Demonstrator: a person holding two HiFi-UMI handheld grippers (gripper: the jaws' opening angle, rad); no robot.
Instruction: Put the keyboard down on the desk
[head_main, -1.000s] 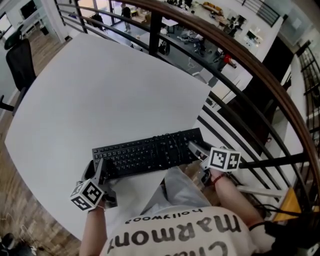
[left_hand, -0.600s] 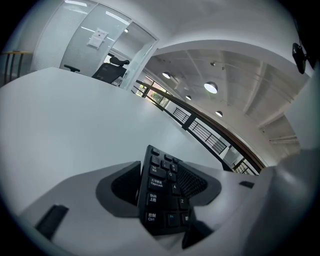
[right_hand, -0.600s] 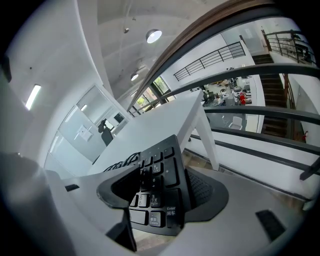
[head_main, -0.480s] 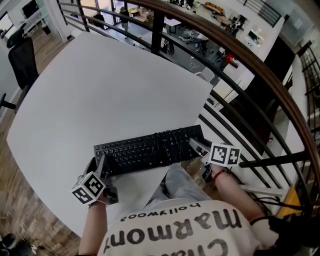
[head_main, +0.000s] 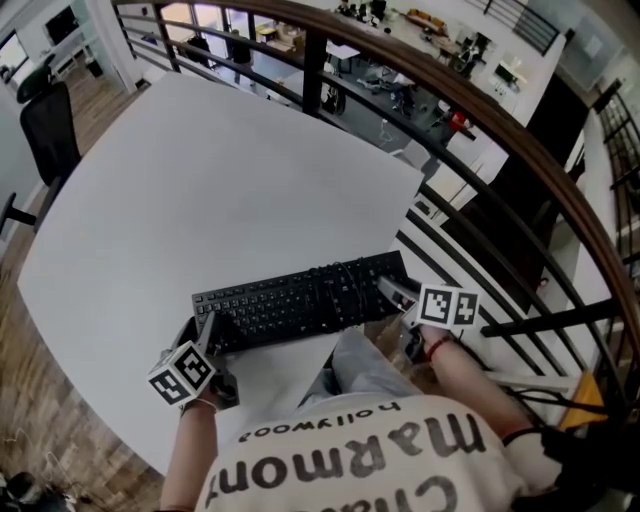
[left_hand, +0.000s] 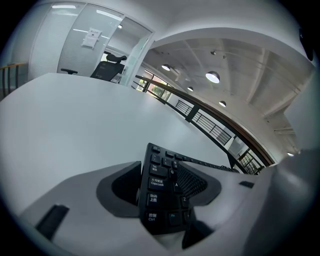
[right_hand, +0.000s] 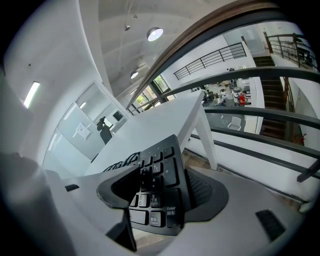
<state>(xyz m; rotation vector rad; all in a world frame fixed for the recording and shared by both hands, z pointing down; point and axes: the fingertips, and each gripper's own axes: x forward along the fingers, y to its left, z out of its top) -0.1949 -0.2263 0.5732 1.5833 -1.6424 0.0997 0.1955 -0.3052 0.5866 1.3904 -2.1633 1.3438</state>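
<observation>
My left gripper had its fingers clamped on the keyboard's left end, my right gripper on its right end; it stretched between them over the desk's near edge.

Surroundings, head view: a curved brown wooden handrail on black metal bars runs from top centre to the right edge; beyond it lies a lower office floor with cluttered workstations. A black office chair stands at the upper left on brown wood-plank flooring. A white T-shirt with dark lettering and a grey trouser knee fill the bottom. Left gripper view: round recessed ceiling lamps and a glass partition wall bearing a white sheet
</observation>
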